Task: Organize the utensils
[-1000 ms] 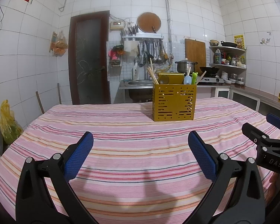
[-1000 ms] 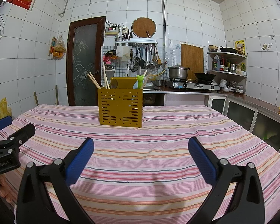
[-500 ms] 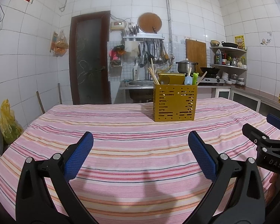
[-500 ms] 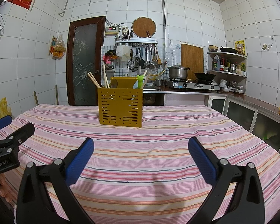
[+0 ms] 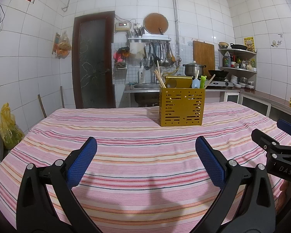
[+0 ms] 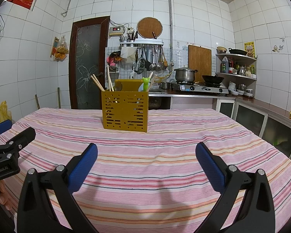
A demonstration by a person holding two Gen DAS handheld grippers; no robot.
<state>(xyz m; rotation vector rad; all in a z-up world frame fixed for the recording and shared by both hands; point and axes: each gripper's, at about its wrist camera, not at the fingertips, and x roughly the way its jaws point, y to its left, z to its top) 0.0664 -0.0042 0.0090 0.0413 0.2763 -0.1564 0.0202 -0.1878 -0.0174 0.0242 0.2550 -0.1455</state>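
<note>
Left wrist view, nearest first: the left gripper [image 5: 145, 151] hovers low over the near part of the table, its blue pads [image 5: 81, 164] spread wide with nothing between them, only the pink striped tablecloth [image 5: 137, 136] showing in the gap. At the right edge of that view the right gripper [image 5: 277, 145] reaches in over the cloth, black with a blue tip. From the right wrist view the right gripper [image 6: 146, 155] likewise stands wide apart and empty, and the left gripper [image 6: 11, 141] shows at the left edge (a few fingertips [image 6: 3, 199] of the person's hand are visible just below it). Farther out, well apart from both claws, the yellow perforated utensil holder [image 5: 182, 106] stands upright on the cloth, right of centre in the left view and left of centre in the right view. Wooden chopsticks [image 6: 98, 83] lean out of its left side, and a green frog-topped utensil [image 6: 145, 84] with a pale blue spoon [image 5: 195, 83] rises from its right side. Behind the table are a dark door [image 6: 88, 64], a rack of hanging ladles [image 6: 153, 58], a steel pot [image 6: 185, 73] and a black wok [image 6: 212, 78] on the stove, a wooden cutting board [image 6: 199, 62] leaning on the white tiled wall, and corner shelves [image 6: 236, 66] crowded with bottles.
</note>
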